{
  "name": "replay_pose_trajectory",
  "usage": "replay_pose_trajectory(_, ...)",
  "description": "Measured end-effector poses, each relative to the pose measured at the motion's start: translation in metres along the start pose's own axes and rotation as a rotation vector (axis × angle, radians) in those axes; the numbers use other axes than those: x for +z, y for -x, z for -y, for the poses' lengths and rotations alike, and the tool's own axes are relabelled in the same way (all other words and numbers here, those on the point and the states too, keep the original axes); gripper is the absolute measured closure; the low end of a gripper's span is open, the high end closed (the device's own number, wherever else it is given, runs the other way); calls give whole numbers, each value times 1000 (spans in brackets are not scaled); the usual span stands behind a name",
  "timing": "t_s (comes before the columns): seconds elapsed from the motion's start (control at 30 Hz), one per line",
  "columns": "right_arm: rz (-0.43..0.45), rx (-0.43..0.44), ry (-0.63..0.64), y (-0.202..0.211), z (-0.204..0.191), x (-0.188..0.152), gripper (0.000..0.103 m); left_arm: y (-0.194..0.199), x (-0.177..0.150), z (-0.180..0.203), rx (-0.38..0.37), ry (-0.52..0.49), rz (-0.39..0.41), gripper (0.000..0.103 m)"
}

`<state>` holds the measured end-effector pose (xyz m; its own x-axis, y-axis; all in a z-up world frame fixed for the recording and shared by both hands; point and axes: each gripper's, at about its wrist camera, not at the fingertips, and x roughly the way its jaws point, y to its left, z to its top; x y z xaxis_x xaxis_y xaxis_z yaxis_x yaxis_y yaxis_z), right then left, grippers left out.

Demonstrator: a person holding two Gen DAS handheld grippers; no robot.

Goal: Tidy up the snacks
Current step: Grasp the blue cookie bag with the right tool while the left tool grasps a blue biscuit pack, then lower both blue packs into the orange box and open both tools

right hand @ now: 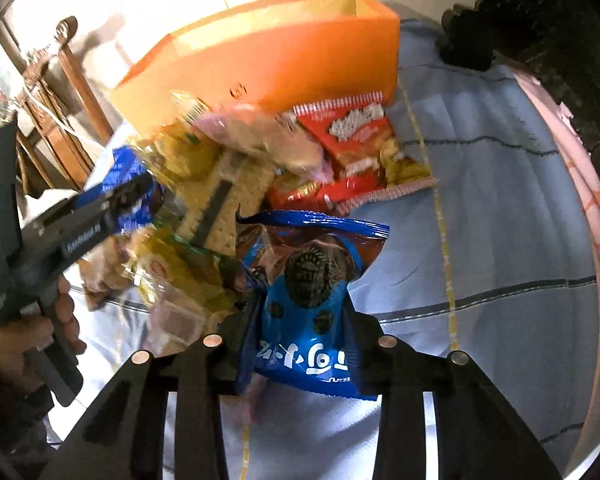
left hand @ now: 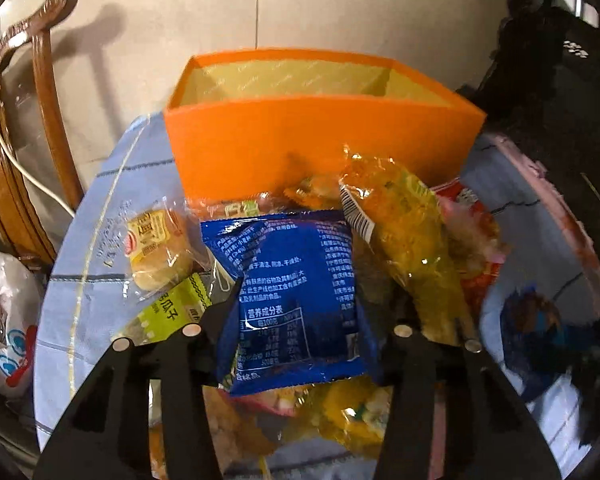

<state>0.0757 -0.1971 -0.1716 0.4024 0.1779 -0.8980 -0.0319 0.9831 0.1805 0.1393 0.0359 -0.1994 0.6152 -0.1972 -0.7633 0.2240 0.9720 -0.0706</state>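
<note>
An open orange box (left hand: 324,136) stands at the far side of a round table; it also shows in the right wrist view (right hand: 268,60). In front of it lies a pile of snack packets. My left gripper (left hand: 304,312) is shut on a blue packet with white print (left hand: 292,300), held above the pile. My right gripper (right hand: 304,312) is shut on a blue cookie packet (right hand: 308,296), held above the cloth. The left gripper body (right hand: 60,240) shows at the left of the right wrist view. A yellow packet (left hand: 412,240) and a small cake in clear wrap (left hand: 160,252) lie in the pile.
The table has a light blue checked cloth (right hand: 500,240) with a pink rim (right hand: 596,208). Red snack packets (right hand: 352,152) lie by the box. A wooden chair (left hand: 28,120) and a white plastic bag (left hand: 8,312) are at the left. A dark object (right hand: 540,20) stands at the right.
</note>
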Motion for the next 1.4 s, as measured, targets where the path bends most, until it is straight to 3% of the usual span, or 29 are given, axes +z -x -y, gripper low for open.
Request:
replay_pose_trajectory(0.17,99,52,12,46,-3,21,67,43,12,2,-47,1,84,55)
replay_pose_trajectory(0.33,217,93,46,93,-16,75,67,84,54,12,-67,-7,161,55)
replay_pose_trajectory(0.6,359,96,118,159,-35,177,67,115,132,22,-21,-9,250,55)
replay_pose_trajectory(0.83,394,49,148,167,-39,233,67,109,188,22,34,-9,283,55)
replay_pose_trajectory(1.1,367,22,130,130,-36,265,66,72,223,17,86,-30,264,53)
replay_pose_trajectory(1.13,355,26,131,123,-34,269,66,65,226,16,88,-27,251,49)
replay_pose_trajectory(1.23,349,-12,132,107,-30,273,56,49,229,10,134,-15,252,5)
replay_pose_trajectory(1.4,326,-33,114,91,-19,274,55,31,229,9,164,-1,244,5)
